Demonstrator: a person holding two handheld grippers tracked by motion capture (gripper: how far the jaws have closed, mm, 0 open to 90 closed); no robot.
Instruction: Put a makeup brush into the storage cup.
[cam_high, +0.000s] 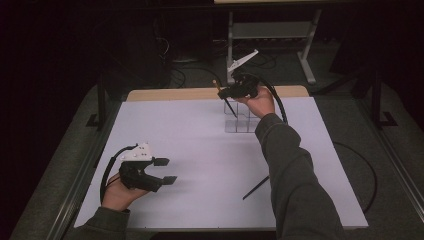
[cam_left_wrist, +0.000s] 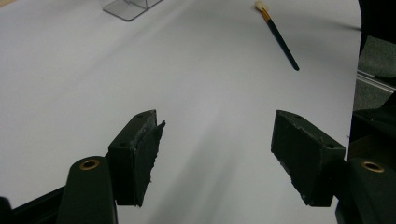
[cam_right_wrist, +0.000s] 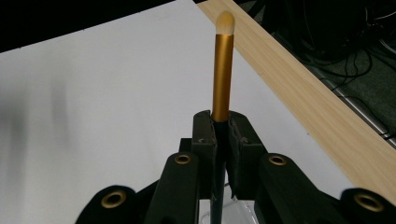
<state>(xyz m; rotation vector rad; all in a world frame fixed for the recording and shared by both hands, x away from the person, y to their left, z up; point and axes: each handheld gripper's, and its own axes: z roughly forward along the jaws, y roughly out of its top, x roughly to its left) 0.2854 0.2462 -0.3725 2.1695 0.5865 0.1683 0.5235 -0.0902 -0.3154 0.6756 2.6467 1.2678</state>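
**Brush held over clear holder: light, stiff, slick**

Right gripper (cam_high: 231, 93) at far side of white surface (cam_high: 200, 145), fingers (cam_right_wrist: 204, 140) clamped on slim make-up brush with black handle, gold metal ferrule and pale rounded tip (cam_right_wrist: 222, 70). Grip sits on black handle just below ferrule. Brush tilted, tip up, lower handle pointing down at clear plastic compartmented holder (cam_high: 240, 121) directly beneath; whether handle end is already inside a compartment: cannot tell.

Handling, judged: very light, rigid shaft, smooth lacquer and metal, so likely to pivot or slide between pads if bumped on holder wall. Soft tip best left untouched. Best hold: mid-handle or just under ferrule, as now.

Left gripper (cam_high: 161, 170) near front left, fingers (cam_left_wrist: 137, 156) spread wide, holding nothing, hovering over bare surface.

Second similar black-handled brush (cam_left_wrist: 278, 36) lying flat on surface, near front, well apart from holder.
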